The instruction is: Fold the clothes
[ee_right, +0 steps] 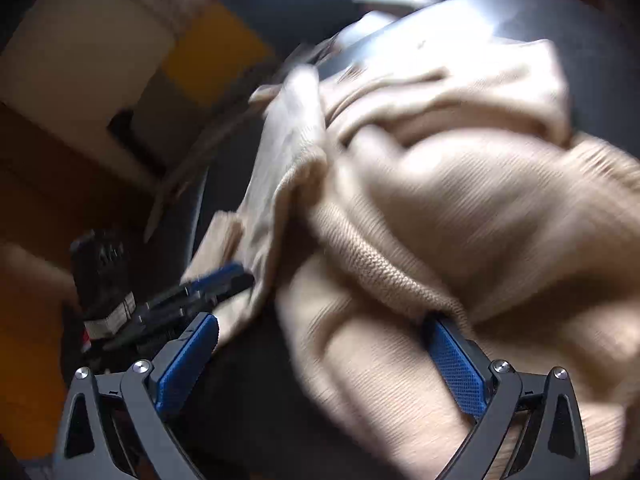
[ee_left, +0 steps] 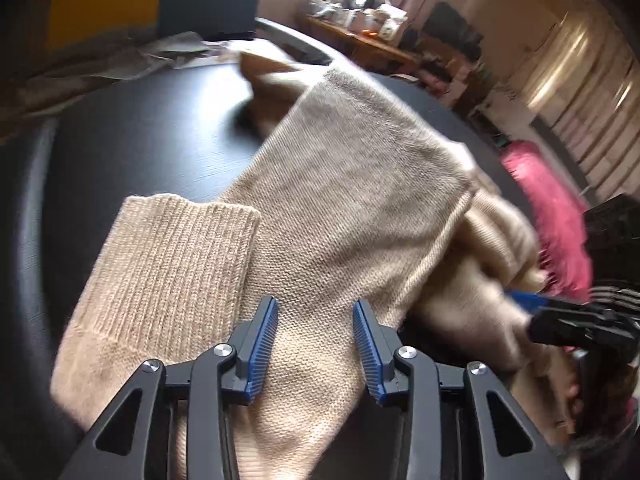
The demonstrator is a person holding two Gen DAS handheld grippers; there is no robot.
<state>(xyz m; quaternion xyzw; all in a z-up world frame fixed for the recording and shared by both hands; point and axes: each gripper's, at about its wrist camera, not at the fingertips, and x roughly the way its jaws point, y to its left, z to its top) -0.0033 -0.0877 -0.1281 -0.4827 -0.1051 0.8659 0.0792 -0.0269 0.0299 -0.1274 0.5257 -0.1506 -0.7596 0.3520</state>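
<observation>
1. Left gripper [ee_left: 315, 344], black with blue ribbed pads: jaws standing apart, knit passing between them, pads not pressing it.
2. Beige knitted sweater [ee_left: 352, 200] lying on the dark round table [ee_left: 160, 140]; its ribbed cuff [ee_left: 172, 272] sitting just left of the left jaws, sleeve running ahead and to the right of them.
3. Bare tabletop showing ahead-left of the jaws, out to the curved table edge.
4. Right gripper [ee_right: 320, 364]: jaws spread wide, bunched sweater folds [ee_right: 460, 208] lying over and ahead of the right-hand pad; no clamping visible.
5. Room: cluttered wooden shelf [ee_left: 360, 36] and pink fluffy item [ee_left: 548, 208] beyond the table.
6. Right wrist view alone showing the left gripper [ee_right: 216, 284] from the side, left of its jaws; heavy motion blur there.
</observation>
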